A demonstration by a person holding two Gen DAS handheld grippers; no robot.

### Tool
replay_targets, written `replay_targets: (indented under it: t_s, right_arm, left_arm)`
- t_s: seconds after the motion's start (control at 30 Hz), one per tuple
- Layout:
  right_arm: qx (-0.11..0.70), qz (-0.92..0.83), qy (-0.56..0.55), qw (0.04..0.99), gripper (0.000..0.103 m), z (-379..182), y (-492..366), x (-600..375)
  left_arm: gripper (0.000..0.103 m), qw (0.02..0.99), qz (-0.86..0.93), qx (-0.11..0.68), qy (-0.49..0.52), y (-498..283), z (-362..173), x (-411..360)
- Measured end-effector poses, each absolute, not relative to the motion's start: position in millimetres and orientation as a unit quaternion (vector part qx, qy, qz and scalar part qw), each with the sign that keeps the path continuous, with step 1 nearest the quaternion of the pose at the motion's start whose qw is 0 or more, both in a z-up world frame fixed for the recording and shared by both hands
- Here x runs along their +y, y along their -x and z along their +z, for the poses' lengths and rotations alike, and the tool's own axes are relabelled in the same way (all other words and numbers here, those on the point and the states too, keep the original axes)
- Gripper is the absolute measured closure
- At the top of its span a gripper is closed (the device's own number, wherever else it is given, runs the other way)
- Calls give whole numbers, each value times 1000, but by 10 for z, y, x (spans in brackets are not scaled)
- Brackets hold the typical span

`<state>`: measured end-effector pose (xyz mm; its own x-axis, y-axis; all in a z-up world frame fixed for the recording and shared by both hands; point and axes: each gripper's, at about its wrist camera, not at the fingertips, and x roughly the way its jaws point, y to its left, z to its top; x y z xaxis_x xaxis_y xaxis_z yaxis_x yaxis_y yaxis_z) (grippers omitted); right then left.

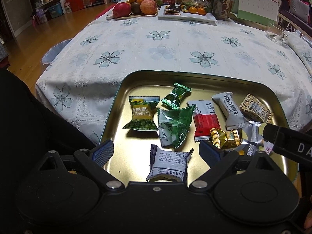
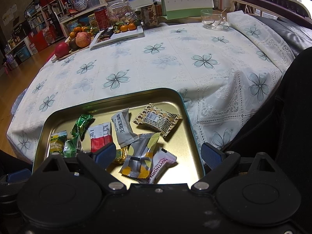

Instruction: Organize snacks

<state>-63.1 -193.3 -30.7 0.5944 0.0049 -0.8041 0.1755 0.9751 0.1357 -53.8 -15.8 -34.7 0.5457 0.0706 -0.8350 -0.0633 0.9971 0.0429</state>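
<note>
- Pretty much done I'd say: every snack I can see sits in the gold tin tray (image 1: 136, 78) at the near desk edge, none loose on the cloth.
- Count: eleven packets, three of them green, one gold candy (image 1: 225, 137).
- Left gripper (image 1: 156, 152) and right gripper (image 2: 158, 154) both hang over the tray, spread wide, holding nothing.

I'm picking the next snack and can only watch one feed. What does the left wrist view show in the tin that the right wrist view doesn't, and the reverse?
Left wrist only: the dark-ended white packet nearest the open left gripper, and the whole garlic pea packet.

Right wrist only: the pink hawthorn packet under the silver-yellow packet, between the open right gripper's fingers.

Both: the gold tin, the red-white packet, the grey packet, the patterned packet.
</note>
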Motion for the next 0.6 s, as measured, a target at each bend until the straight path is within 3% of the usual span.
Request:
replay_targets:
  t_s: [0.6]
  right_arm:
    - [446,-45,-101,888,5,-300,630,-1924]
  left_arm:
    - [9,879,38,476,-9,542,-343,-174]
